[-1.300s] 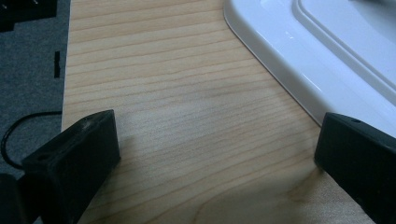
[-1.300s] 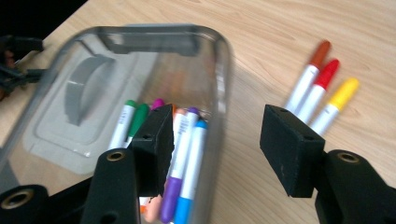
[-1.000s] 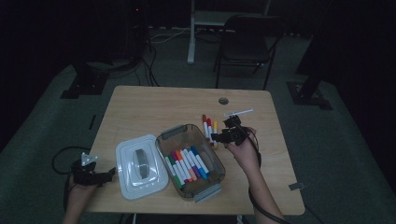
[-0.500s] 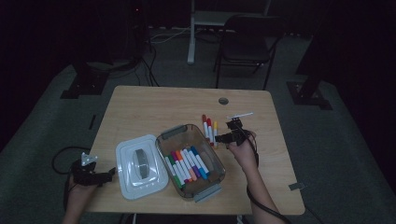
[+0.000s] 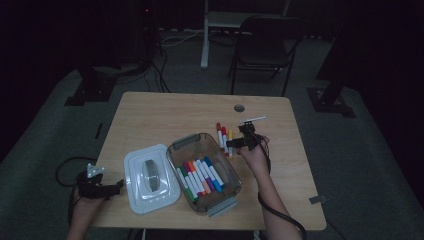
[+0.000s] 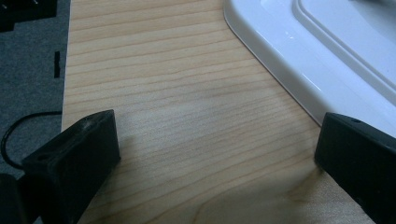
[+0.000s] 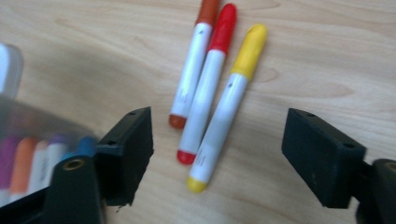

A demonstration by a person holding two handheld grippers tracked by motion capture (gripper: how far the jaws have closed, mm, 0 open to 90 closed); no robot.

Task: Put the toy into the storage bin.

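Three loose markers (image 5: 223, 136) lie side by side on the wooden table (image 5: 165, 115), right of a clear box (image 5: 187, 141) with several markers (image 5: 200, 177) in it. In the right gripper view they are orange (image 7: 194, 60), red (image 7: 210, 79) and yellow (image 7: 229, 102). My right gripper (image 5: 235, 142) (image 7: 224, 149) hovers just over their near ends. It is open, its jaws have just been opening, and nothing is pinched between them. My left gripper (image 5: 117, 186) (image 6: 217, 154) stands open at the table's front left, beside the box's white lid (image 5: 150, 177) (image 6: 327, 56).
A round cable hole (image 5: 239, 107) sits near the table's far edge. Behind the table stand a dark chair (image 5: 265, 45) and a desk leg (image 5: 205, 35). Cables trail from both grippers, and grey carpet surrounds the table.
My right gripper has sunk closer to the three loose markers and its jaws stand wider apart. The left gripper, box and lid have not moved.
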